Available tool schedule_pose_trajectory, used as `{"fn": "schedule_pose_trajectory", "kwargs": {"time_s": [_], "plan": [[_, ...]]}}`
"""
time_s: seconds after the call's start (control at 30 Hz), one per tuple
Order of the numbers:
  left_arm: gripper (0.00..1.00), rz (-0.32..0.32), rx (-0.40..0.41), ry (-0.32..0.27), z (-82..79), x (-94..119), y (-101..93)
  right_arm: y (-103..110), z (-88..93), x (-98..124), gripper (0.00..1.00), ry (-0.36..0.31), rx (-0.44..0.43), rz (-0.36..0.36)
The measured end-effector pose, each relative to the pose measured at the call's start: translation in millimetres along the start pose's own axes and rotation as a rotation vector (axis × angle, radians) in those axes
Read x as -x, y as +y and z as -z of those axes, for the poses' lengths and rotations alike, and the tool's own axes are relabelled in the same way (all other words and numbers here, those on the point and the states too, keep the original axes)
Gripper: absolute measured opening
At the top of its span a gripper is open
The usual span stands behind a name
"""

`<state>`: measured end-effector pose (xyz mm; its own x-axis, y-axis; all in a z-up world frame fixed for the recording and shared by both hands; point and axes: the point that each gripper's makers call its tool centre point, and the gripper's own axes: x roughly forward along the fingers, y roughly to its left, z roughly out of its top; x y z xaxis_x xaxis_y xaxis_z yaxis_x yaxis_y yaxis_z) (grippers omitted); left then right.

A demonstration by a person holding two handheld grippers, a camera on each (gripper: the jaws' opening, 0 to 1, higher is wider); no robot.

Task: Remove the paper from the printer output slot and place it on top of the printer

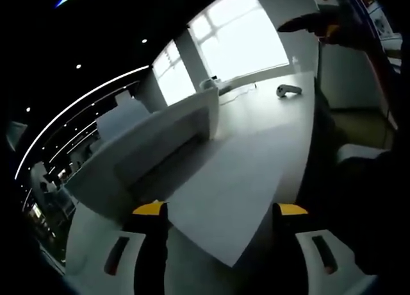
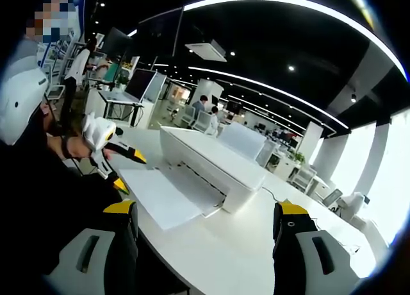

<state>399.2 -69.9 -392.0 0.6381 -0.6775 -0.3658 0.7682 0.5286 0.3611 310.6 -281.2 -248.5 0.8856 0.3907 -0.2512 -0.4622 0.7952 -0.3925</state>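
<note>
A white printer (image 2: pixel 214 159) stands on a white table (image 2: pixel 256 256). A sheet of white paper (image 2: pixel 159 193) lies flat out of the printer's front slot. The left gripper (image 2: pixel 128 171), held by a white-gloved hand (image 2: pixel 96 131), is open at the sheet's outer edge, with one yellow-tipped jaw above it and one below. In the left gripper view the paper (image 1: pixel 234 192) runs from the printer (image 1: pixel 154 147) down between the wide-apart jaws of my left gripper (image 1: pixel 221 209). My right gripper (image 2: pixel 205 208) is open and holds nothing, a short way back from the printer's front.
A small white device (image 1: pixel 288 90) and a cable (image 1: pixel 238 93) lie on the far part of the table by bright windows (image 1: pixel 246 38). The printer's rear tray (image 2: pixel 242 140) stands up. Desks with monitors (image 2: pixel 141 83), chairs and people are behind.
</note>
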Motion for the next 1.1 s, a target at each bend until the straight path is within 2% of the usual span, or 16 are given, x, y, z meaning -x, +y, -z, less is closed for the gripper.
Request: {"fn": "schedule_pose_trajectory", "kwargs": {"time_s": [1.1], "plan": [[0.65,-0.002,-0.009,0.004,-0.8,-1.9,0.5,-0.7,-0.6,-1.2,0.82,-0.001,0.001,0.0]]}}
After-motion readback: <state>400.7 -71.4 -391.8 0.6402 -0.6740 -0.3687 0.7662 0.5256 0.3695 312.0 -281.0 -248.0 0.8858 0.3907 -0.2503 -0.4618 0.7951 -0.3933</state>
